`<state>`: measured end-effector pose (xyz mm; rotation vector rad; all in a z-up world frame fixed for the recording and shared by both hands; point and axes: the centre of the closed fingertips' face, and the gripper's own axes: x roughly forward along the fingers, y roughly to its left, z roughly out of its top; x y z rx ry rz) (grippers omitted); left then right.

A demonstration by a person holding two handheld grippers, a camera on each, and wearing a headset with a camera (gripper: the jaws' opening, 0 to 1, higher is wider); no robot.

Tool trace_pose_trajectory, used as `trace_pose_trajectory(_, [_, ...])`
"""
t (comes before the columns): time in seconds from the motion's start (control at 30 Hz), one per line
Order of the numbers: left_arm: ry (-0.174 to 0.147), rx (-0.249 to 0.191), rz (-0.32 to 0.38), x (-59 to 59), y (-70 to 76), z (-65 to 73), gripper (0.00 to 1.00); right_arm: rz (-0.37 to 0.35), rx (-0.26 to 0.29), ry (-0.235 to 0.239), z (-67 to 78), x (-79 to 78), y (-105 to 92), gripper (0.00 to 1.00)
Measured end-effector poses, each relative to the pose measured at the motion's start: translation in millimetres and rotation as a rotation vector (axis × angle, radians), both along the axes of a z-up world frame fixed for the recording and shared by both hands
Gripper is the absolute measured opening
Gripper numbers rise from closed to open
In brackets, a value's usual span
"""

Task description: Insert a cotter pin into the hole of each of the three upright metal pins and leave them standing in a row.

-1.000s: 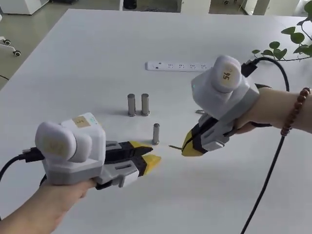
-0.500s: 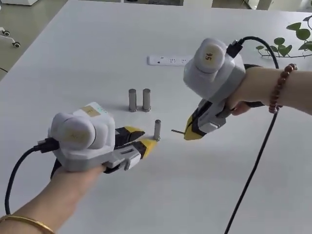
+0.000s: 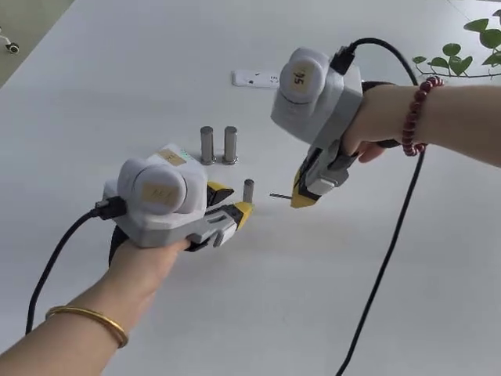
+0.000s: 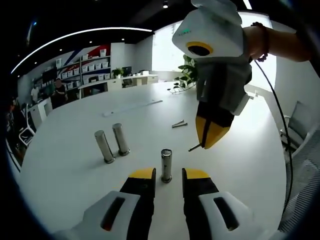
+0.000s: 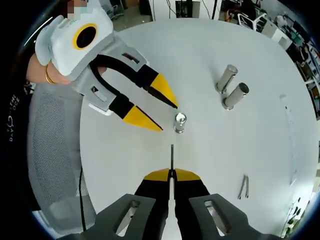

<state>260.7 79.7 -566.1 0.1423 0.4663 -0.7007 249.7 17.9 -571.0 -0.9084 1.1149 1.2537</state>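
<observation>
Your right gripper (image 3: 301, 200) was clamped on a cotter pin (image 3: 279, 196), its tip at 3 o'clock of the near metal pin (image 3: 248, 190) on the surface (image 3: 141, 86). Your left gripper (image 3: 235, 200), jaws apart and empty, bracketed that pin. Closing it gently would likely have steadied the pin for a level entry.

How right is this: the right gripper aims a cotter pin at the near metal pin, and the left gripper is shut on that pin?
Not shut: the left gripper is open, jaws apart with the metal pin at their tips, as the right gripper view shows. The right gripper does aim the cotter pin at it.
</observation>
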Motion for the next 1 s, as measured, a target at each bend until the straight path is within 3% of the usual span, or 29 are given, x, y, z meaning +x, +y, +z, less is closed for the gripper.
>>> trace_pose_trajectory(0.17, [0.006, 0.019, 0.001, 6.5, -4.3, -8.5, 0.19, -0.016, 0.006, 0.02, 0.1, 1.6, 3.2, 0.0])
trace_pose_trajectory(0.43, [0.004, -0.004, 0.002, 14.6, -9.9, -9.4, 0.16, -0.039, 0.025, 0.039, 2.4, -0.4, 10.9, 0.0])
trace_pose_trajectory(1.0, [0.013, -0.017, -0.001, 12.6, -11.0, -13.6, 0.08, 0.005, 0.021, 0.022, 3.5, 1.7, 22.5, 0.0])
